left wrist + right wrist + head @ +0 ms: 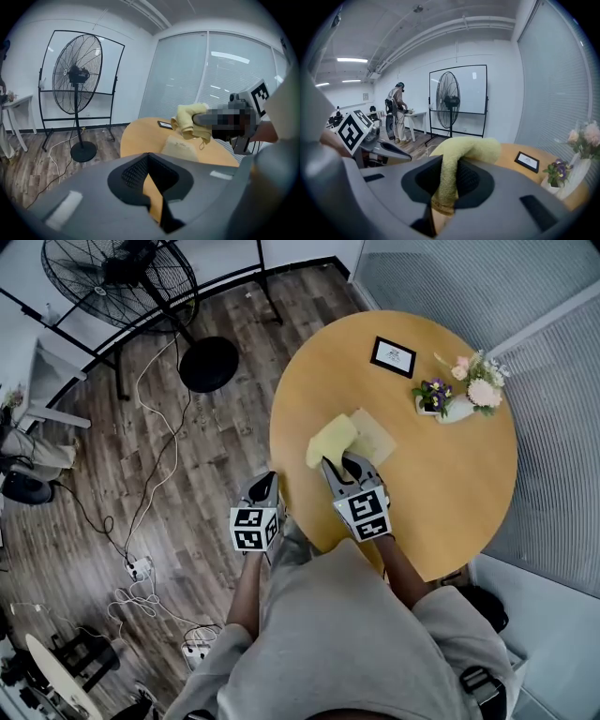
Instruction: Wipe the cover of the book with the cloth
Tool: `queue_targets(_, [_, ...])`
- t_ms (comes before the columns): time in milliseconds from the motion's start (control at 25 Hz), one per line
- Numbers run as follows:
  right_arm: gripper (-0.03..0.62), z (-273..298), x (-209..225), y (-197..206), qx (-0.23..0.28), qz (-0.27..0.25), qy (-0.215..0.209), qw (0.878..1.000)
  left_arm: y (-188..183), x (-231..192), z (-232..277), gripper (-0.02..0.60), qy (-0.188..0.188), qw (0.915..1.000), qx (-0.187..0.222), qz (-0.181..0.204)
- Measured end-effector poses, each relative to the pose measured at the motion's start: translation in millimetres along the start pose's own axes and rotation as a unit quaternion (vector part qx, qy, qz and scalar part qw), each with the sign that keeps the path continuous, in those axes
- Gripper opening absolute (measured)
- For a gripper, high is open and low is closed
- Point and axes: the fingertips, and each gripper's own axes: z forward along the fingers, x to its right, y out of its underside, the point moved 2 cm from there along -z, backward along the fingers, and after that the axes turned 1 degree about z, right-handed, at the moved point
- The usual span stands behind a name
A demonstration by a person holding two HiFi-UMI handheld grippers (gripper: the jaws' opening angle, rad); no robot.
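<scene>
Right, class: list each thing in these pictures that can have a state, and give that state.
book: closed, lying flat on the table.
cloth: bunched, gripped in the right gripper, raised over the book.
right gripper: jaws shut on the cloth.
left gripper: jaws together, nothing between them.
vase of flowers: upright.
fan: cannot tell if running.

No words, numbers or brand names can be read anywhere. The framed card (393, 356) on the round bench (450, 512) carries dark print on white, too small to make out. The book (180, 146) shows a faint mark on its cover, blurred beyond reading. The cubes on the left gripper (266, 478) and right gripper (340, 462) bear only black-and-white square marker patterns, no letters
</scene>
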Motion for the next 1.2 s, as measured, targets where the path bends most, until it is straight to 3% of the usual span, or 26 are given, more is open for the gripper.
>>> queue_targets(1200, [0.066, 63.1, 1.2, 83.9, -0.122, -0.018, -0.046, 0.991, 15.7, -14.2, 3.0, 0.011, -0.02, 0.9995, -0.014, -0.022])
